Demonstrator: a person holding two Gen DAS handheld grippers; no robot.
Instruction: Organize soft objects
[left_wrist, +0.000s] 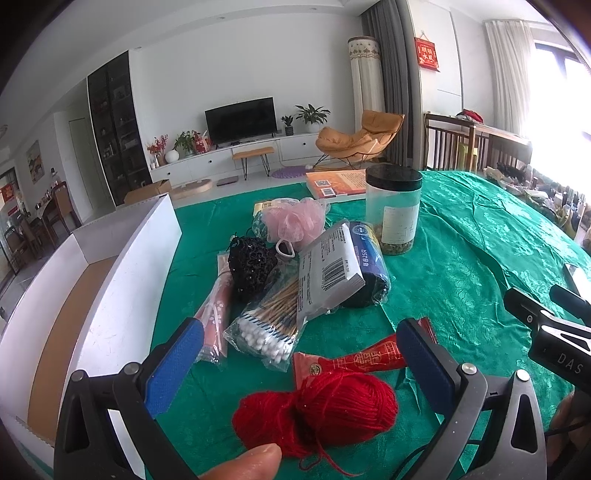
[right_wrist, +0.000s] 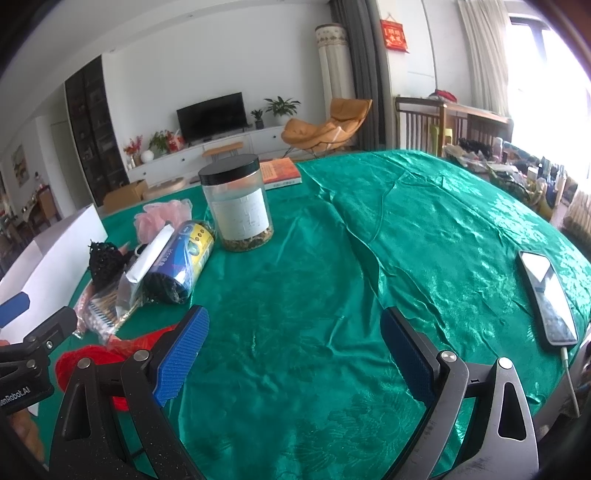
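Red yarn ball (left_wrist: 317, 411) sits on the green-clothed tabletop (left_wrist: 461, 280) right between the spread left gripper (left_wrist: 301, 354) fingers. I'd lower squarely and squeeze gently, minding the loose strand; the right gripper (right_wrist: 293, 350) hovers spread, empty, alongside.

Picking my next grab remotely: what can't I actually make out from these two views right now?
- White box: left wrist view shows only part of its brown floor; the near wall and the left claw hide the rest.
- Red yarn ball: in the right wrist view, mostly behind the right claw finger.
- Jar label: text too small to read.
- Pile under the grey packet: lower items are covered.
- Window side: overexposed.
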